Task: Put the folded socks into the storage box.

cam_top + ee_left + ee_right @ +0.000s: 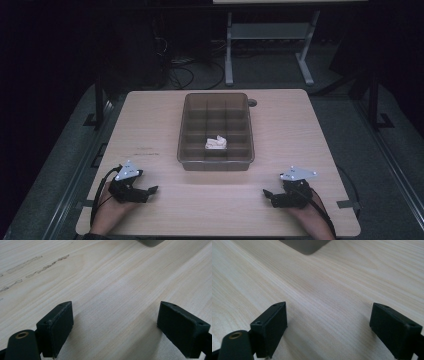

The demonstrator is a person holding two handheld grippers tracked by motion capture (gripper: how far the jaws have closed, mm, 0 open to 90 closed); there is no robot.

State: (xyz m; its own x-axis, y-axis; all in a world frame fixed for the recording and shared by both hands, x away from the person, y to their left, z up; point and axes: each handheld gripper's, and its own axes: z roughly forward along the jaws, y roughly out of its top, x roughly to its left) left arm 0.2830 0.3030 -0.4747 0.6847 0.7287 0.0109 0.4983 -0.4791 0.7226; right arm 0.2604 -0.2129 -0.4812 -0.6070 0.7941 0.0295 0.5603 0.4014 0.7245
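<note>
A translucent grey divided tray [182,131] stands in the middle of the wooden table [150,125]. A small white object [216,143] lies in one of its front middle compartments. My left gripper [152,190] rests near the table's front left, held by a hand, its jaws pointing right. In the left gripper view its jaws [115,327] stand wide open over bare wood. My right gripper [267,193] rests near the front right, jaws pointing left. In the right gripper view its jaws [328,327] are also wide open with nothing between them.
The tray's corner [150,242] shows at the top of the left gripper view, and its corner [305,246] at the top of the right gripper view. Faint marks [35,265] run across the wood. A desk frame [267,40] and cables [190,70] stand beyond the table.
</note>
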